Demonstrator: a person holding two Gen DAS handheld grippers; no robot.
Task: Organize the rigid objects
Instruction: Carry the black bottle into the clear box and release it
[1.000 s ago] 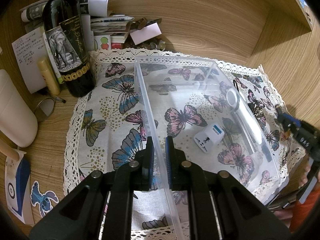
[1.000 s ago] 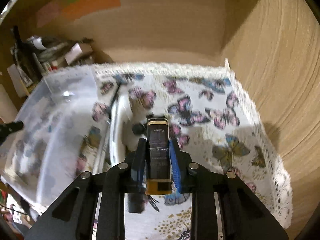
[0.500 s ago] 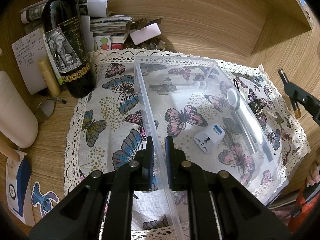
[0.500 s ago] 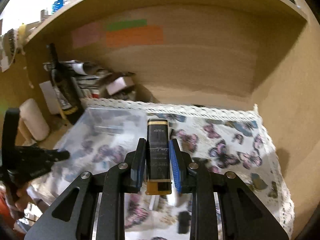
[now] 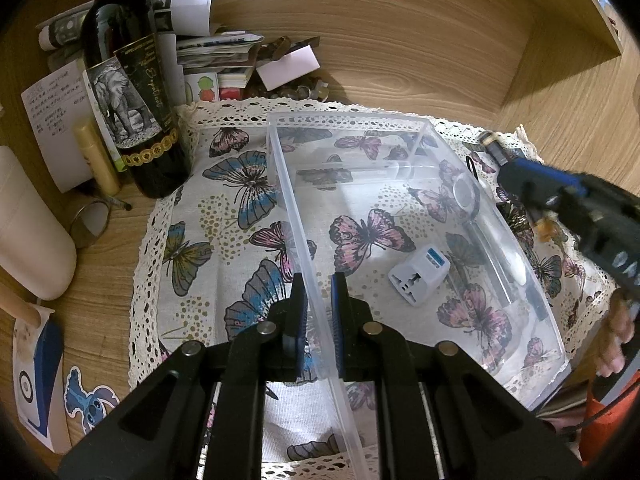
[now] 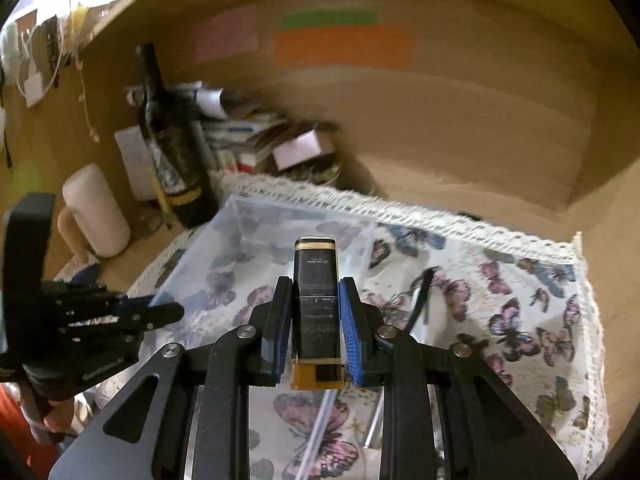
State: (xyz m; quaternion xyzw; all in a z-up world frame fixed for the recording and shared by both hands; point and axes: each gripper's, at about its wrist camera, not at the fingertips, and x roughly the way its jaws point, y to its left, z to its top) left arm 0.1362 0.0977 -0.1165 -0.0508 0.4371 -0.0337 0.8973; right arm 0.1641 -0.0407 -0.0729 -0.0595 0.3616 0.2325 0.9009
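Observation:
A clear plastic bin (image 5: 424, 128) rests on the butterfly cloth (image 5: 224, 208), and my left gripper (image 5: 318, 284) is shut on its near left wall. Inside the bin lies a white travel adapter (image 5: 418, 274). My right gripper (image 6: 314, 288) is shut on a slim black bottle with a gold cap (image 6: 316, 292) and an amber base, held in the air above the bin's (image 6: 240, 256) right rim. In the left wrist view the right gripper (image 5: 500, 156) comes in from the right with the bottle's (image 5: 494, 148) tip sticking out.
A dark wine bottle (image 5: 128, 92), a gold tube (image 5: 96, 156), a white cylinder (image 5: 28, 232) and stacked papers (image 5: 216, 48) crowd the back left corner. A long black and white tool (image 6: 418, 300) lies on the cloth right of the bin. Wooden walls close the back and right.
My right gripper has lifted the black bottle off the cloth and carried it left toward the bin, tilting up so the back wall shows. The left gripper and bin have not moved.

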